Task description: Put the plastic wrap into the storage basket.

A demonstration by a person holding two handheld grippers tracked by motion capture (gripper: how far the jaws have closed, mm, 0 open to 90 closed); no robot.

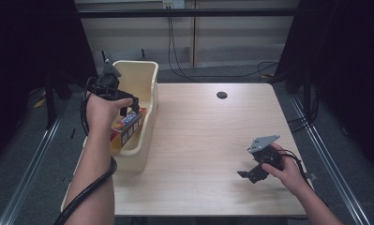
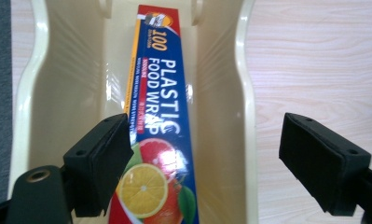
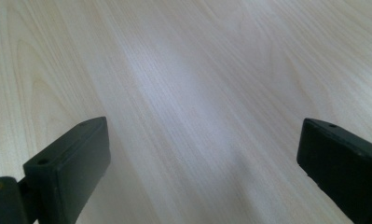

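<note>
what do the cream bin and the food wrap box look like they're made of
Cream bin: probably moulded plastic, glossy, judging by the light streaks on its curved walls. Food wrap box: likely printed cardboard with a slight sheen, given its sharp straight edges and printed fruit picture.

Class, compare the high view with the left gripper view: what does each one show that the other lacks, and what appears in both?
High view alone: the person's forearms, the right gripper low over the table, and a dark round hole in the tabletop.
Left gripper view alone: the box's lettering, "PLASTIC FOOD WRAP", and its citrus picture.
Both: the cream bin, the food wrap box lying in it, the left gripper with jaws apart, and the wooden table.
</note>
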